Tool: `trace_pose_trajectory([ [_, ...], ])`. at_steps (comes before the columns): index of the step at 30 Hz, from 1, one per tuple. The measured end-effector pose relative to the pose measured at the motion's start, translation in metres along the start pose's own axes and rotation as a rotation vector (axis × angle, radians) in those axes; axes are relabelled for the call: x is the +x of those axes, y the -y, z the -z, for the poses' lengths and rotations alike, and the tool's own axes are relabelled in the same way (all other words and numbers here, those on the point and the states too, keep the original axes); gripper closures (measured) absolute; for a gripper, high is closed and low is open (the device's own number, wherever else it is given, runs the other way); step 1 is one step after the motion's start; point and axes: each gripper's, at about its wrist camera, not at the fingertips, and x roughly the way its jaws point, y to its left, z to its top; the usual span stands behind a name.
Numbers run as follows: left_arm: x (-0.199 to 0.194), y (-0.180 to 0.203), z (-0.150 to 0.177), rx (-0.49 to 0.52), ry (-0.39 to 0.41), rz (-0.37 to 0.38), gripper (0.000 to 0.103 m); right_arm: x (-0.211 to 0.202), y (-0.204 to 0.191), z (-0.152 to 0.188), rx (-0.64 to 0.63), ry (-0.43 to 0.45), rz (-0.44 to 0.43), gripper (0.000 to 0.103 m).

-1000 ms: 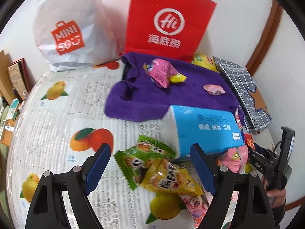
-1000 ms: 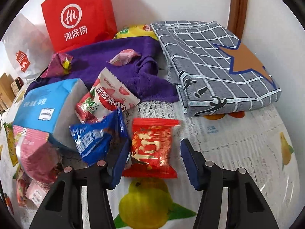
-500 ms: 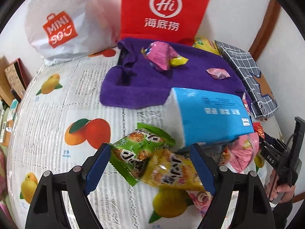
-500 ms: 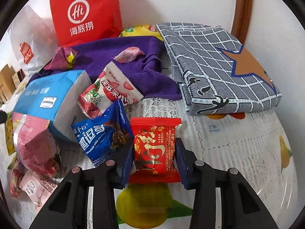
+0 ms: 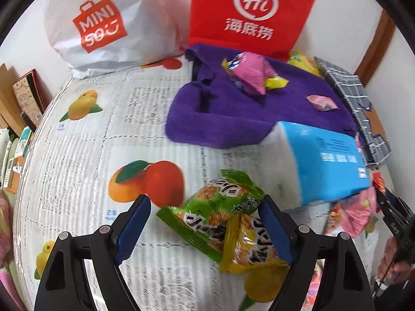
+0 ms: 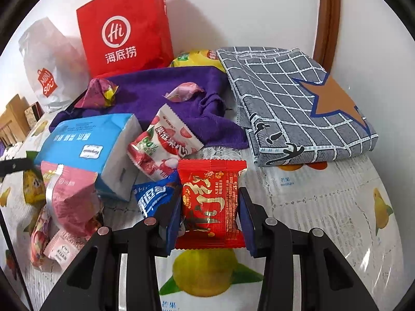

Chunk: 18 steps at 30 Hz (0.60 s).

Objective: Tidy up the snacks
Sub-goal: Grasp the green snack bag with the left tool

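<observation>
Black left gripper (image 5: 205, 223), blue pads (image 5: 133, 229), silver screws.

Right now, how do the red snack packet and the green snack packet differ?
The red snack packet is pinched between the pads of the right hand-held gripper; the green snack packet lies free between the open left hand-held gripper. The red one lies alone; the green one overlaps a yellow packet. Both rest on the fruit-print tablecloth.

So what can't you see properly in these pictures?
- Yellow bag, right wrist view: mostly hidden behind the purple towel and checked cloth.
- Blue snack, right wrist view: its lower end is covered by the right gripper.
- Green snack, left wrist view: print blurred.
</observation>
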Motion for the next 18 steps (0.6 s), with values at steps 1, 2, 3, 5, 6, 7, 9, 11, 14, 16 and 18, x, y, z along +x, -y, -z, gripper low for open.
trace_pose_trajectory([
  [1, 0.002, -0.001, 0.0, 0.004, -0.006, -0.004, 0.02, 0.0, 0.0, 0.001, 0.002, -0.003, 0.0, 0.062],
  [2, 0.005, -0.002, -0.001, 0.007, -0.013, -0.007, 0.02, 0.0, 0.001, 0.002, 0.005, -0.006, 0.0, 0.062],
  [3, 0.008, -0.004, -0.002, 0.002, -0.022, -0.008, 0.02, 0.0, 0.002, 0.004, 0.008, -0.013, 0.001, 0.062],
  [5, 0.012, -0.006, -0.003, -0.004, -0.025, 0.003, 0.02, 0.001, 0.003, 0.005, 0.013, -0.021, 0.006, 0.062],
  [6, 0.014, -0.007, -0.003, -0.004, -0.027, 0.004, 0.02, 0.002, 0.004, 0.005, 0.018, -0.026, 0.009, 0.062],
  [7, 0.017, -0.007, -0.003, -0.002, -0.03, 0.001, 0.02, 0.002, 0.004, 0.005, 0.019, -0.028, 0.011, 0.062],
  [9, 0.022, -0.008, -0.004, -0.003, -0.038, -0.002, 0.02, 0.001, 0.004, 0.006, 0.022, -0.031, 0.017, 0.062],
  [11, 0.025, -0.009, -0.003, -0.009, -0.042, 0.006, 0.022, -0.001, 0.005, 0.006, 0.022, -0.033, 0.023, 0.062],
  [14, 0.027, -0.007, -0.003, 0.003, -0.041, 0.025, 0.037, -0.006, 0.005, 0.006, 0.022, -0.031, 0.034, 0.062],
  [16, 0.028, -0.007, -0.004, -0.001, -0.044, 0.05, 0.047, -0.01, 0.006, 0.006, 0.025, -0.03, 0.04, 0.062],
  [18, 0.027, -0.009, -0.005, -0.006, -0.037, 0.057, 0.05, -0.014, 0.005, 0.005, 0.03, -0.027, 0.045, 0.062],
])
